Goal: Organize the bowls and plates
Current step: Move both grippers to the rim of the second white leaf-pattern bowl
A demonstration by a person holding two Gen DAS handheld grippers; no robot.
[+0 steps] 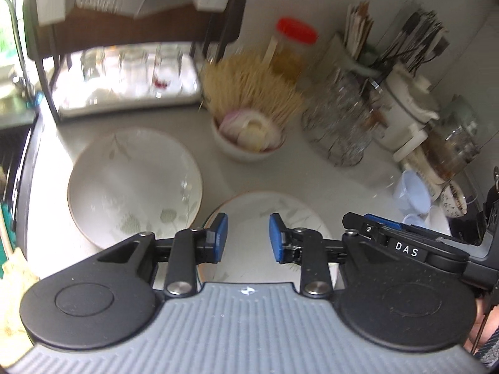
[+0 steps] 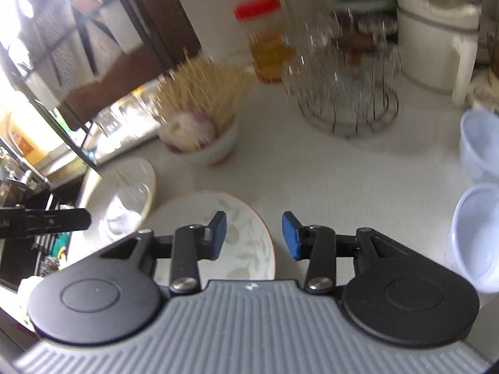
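A wide white bowl (image 1: 134, 184) with a pale leaf pattern sits on the light counter at the left. Right of it lies a white leaf-patterned plate (image 1: 265, 215) with a brown rim. My left gripper (image 1: 248, 240) hovers over this plate, open, with nothing between its blue pads. In the right wrist view the same plate (image 2: 240, 218) lies under my right gripper (image 2: 254, 235), which is open. Its left pad is over the plate and its right pad over bare counter, and the rim passes through the gap untouched. The bowl (image 2: 131, 199) shows at the left.
Behind the plate stands a small white bowl of onion and wooden sticks (image 1: 249, 143), a red-lidded jar (image 1: 293, 46), a wire rack of glasses (image 1: 340, 118) and a white container (image 2: 436, 40). Clear plastic cups (image 2: 480, 155) stand at the right. A dish rack (image 1: 124, 81) stands at the back left.
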